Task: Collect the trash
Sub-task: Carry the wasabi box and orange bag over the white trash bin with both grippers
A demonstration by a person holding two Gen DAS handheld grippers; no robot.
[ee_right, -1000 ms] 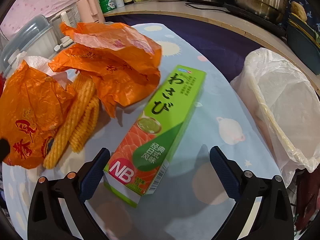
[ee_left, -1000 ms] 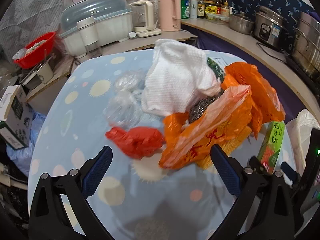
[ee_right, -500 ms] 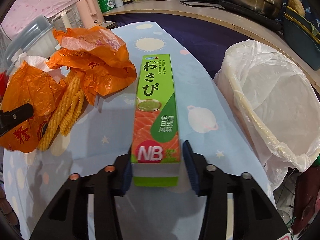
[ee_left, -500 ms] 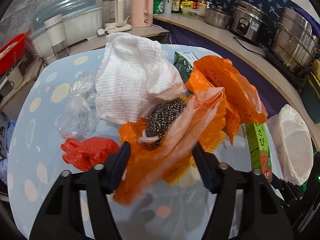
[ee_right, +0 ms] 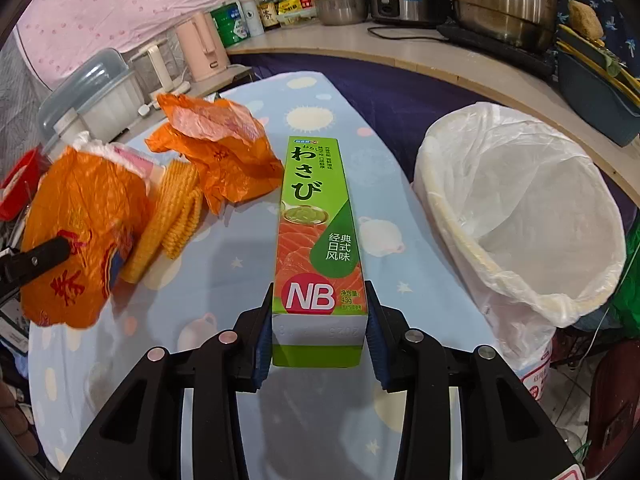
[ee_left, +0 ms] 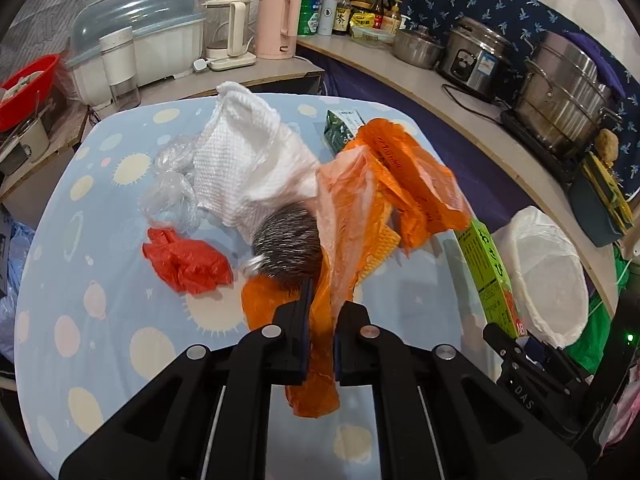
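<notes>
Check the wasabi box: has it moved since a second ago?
Yes. The wasabi box swung from diagonal to pointing straight ahead, lined up beside the lined bin, and now sits clamped in the right gripper.

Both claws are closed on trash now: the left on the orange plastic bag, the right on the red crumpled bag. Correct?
Not quite. The right claw is shut on the green wasabi box, as the right wrist view shows. The red crumpled bag lies untouched on the table in the left wrist view. The left claw is indeed closed on the orange plastic bag.
</notes>
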